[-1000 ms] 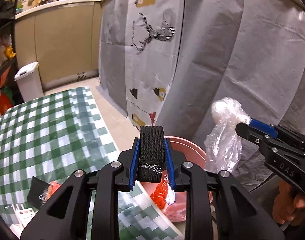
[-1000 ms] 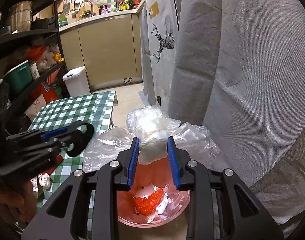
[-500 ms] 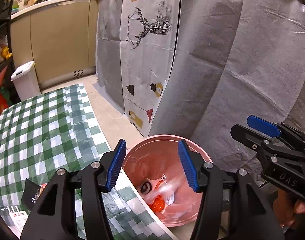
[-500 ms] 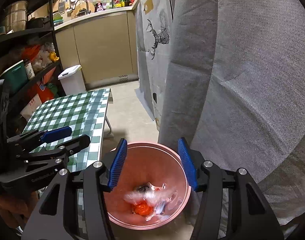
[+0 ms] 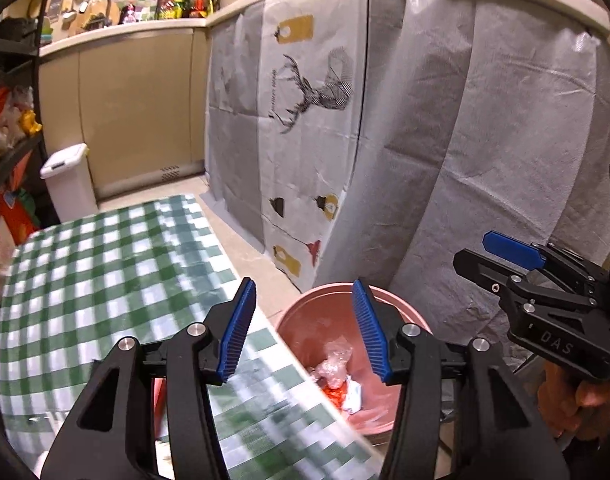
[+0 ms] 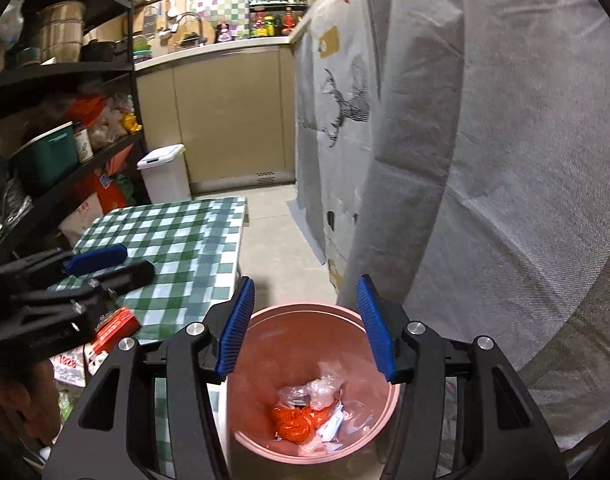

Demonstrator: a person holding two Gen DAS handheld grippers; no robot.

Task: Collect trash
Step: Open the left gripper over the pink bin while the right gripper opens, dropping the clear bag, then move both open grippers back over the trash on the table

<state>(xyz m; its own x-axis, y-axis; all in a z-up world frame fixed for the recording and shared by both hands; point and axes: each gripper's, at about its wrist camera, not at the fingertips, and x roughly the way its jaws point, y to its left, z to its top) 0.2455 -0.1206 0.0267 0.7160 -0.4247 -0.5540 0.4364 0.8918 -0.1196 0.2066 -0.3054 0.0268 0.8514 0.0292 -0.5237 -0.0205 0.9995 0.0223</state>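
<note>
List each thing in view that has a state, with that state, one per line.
left gripper: jaws closing, nothing between them
right gripper: jaws open, empty, above the bin
pink bin: no lid, holds trash
clear plastic bag: crumpled, in the bin
orange wrapper: crumpled, at the bin bottom
white lidded bin: lid shut

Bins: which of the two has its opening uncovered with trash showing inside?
The pink bin below the right gripper, open-topped, holding wrappers; the white bin by the cabinets has its lid down.
</note>
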